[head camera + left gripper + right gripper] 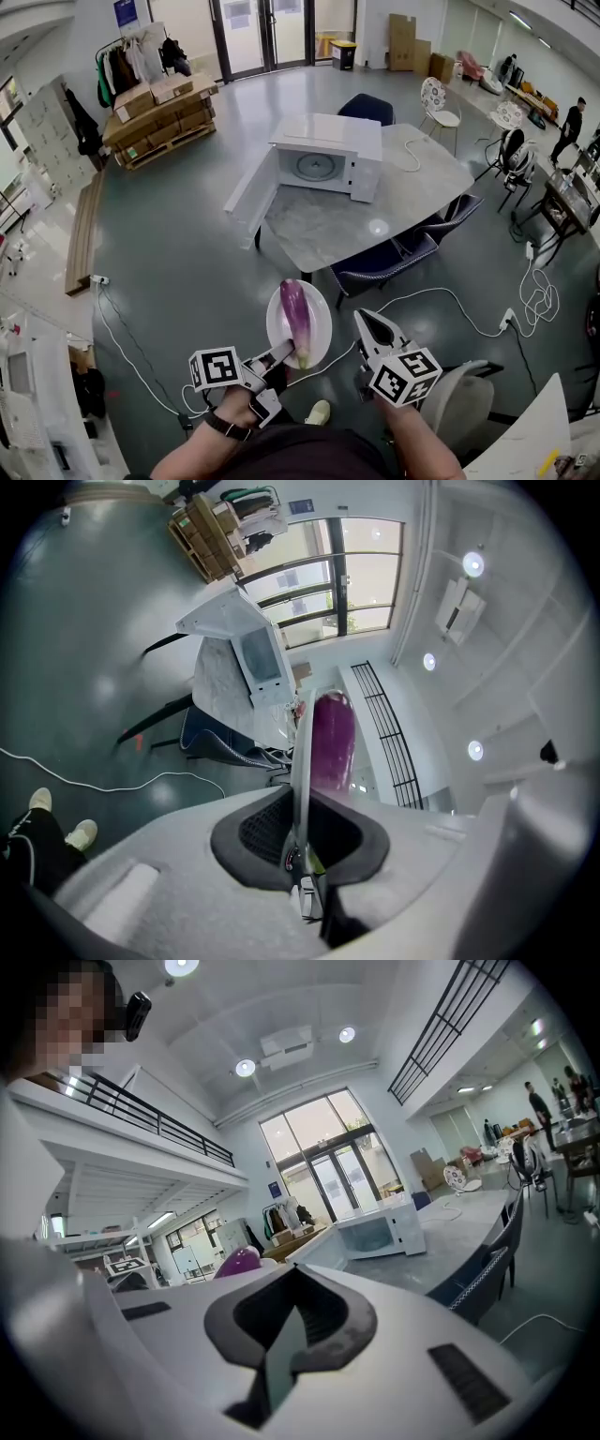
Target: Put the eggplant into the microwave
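Note:
A purple eggplant (295,307) lies on a white plate (321,330) held out in front of the person. My left gripper (286,353) is shut on the plate's near rim; in the left gripper view the plate edge (302,761) runs between the jaws, with the eggplant (333,733) beyond it. My right gripper (370,323) hangs just right of the plate, shut and empty. The white microwave (328,155) stands on the marble table (375,220) ahead, its door (251,192) swung open to the left. It also shows in the right gripper view as the microwave (380,1230).
Dark blue chairs (384,262) stand along the table's near edge, between me and the microwave. A white cable (459,305) trails across the grey floor at right. Pallets of cardboard boxes (159,117) sit at the far left.

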{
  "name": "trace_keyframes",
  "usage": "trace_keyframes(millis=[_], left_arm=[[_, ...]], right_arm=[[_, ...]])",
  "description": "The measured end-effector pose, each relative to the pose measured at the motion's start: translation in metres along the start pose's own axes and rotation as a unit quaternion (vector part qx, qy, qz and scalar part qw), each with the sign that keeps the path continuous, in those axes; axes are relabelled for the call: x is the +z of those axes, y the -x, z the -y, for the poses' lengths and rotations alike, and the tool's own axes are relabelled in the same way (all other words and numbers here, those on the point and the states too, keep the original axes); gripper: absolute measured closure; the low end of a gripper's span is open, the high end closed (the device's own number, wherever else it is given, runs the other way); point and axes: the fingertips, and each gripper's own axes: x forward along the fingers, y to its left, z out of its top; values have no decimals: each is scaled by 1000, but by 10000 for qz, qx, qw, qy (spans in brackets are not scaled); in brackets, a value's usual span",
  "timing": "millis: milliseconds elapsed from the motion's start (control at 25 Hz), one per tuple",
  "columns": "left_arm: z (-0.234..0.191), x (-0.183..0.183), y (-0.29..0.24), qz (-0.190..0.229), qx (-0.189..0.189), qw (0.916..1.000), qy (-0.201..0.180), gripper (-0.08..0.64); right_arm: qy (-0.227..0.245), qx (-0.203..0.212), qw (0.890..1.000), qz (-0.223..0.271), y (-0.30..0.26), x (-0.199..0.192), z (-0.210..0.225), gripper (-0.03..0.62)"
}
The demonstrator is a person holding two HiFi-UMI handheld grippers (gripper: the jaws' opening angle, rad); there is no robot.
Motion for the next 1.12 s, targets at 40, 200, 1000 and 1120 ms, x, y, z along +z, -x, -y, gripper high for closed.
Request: trace_keyframes(millis=[40, 200, 1000, 1120], left_arm=[[1, 0, -2, 7, -1, 10000, 5, 529], [5, -1, -13, -20, 15, 10000, 30, 529], [-26, 165, -119, -608, -22, 9981, -39, 529], [-38, 197, -137, -712, 26, 9974, -99, 529]], right_arm=[[5, 21, 10000, 6, -1, 2, 2, 591], [-51, 50, 10000, 39, -5, 8, 9, 591], [-54, -500, 9986, 165, -165, 62, 72, 591], [-70, -674, 9975, 200, -194, 70, 83, 591]])
